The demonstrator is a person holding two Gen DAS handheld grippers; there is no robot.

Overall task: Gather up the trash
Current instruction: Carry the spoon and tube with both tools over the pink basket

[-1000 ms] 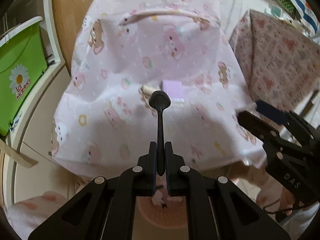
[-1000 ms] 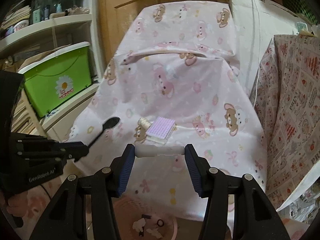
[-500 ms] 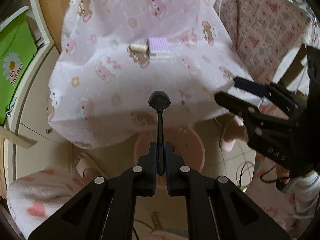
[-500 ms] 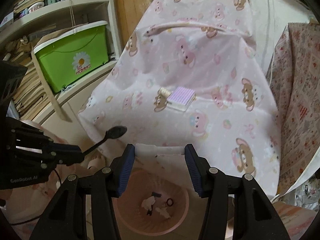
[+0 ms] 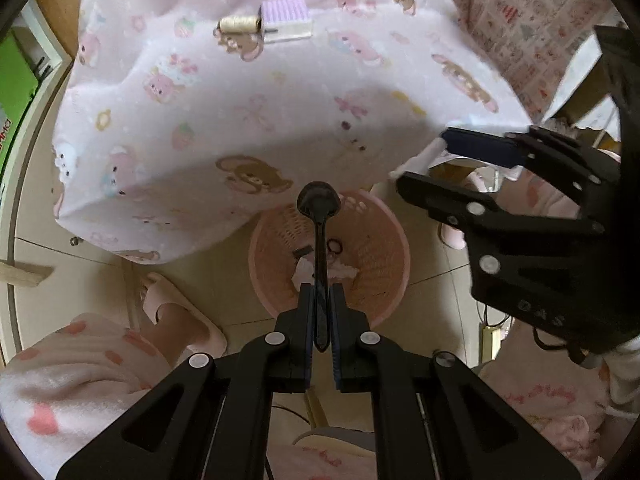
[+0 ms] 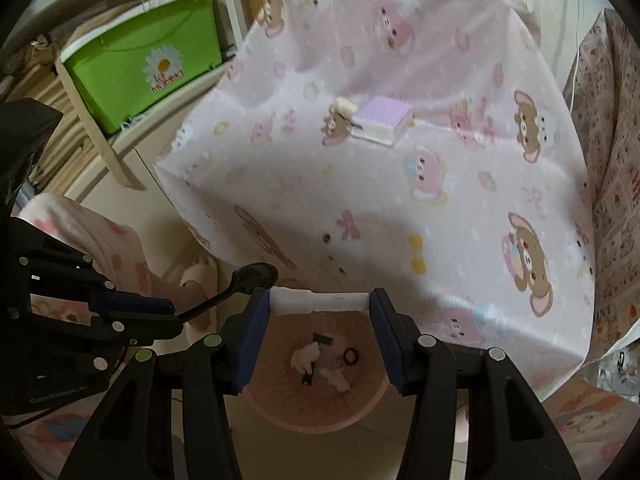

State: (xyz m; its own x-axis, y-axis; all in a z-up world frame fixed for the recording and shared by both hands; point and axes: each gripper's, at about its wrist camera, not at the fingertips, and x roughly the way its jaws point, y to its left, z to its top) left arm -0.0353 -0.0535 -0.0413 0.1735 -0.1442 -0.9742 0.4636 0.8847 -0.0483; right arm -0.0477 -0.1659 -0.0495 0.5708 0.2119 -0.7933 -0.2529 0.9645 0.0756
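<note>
Two claws, both loaded, both over the pink basket (image 5: 376, 248) on the floor. Biggest thing ahead of the claws is the worktop (image 5: 248, 120) w/ its pink bear-print cloth; its draped front edge hangs just beyond the claw tips, basket sits below and partly under that edge. Basket looks like light perforated plastic, open top, already has a few white scraps and small dark bits on its bottom. Right claw (image 6: 319, 305) is half-wide, pads clamped on the two ends of a white tube (image 6: 319, 301), held crosswise directly above the basket; tube prob. light, stiff and smooth, so the end-to-end grip could slip if it tilts. Left claw (image 5: 320, 316) is nearly closed, pinching a black plastic spoon (image 5: 320, 216) by the handle, bowl pointing out past the tips, over the basket's far rim; spoon is thin, light, a bit springy, handle grip is the right spot. Far beyond the claws on the cloth: a lilac pad (image 5: 286, 20) w/ a cream thread spool (image 5: 239, 24) touching its side, both small and light.
</note>
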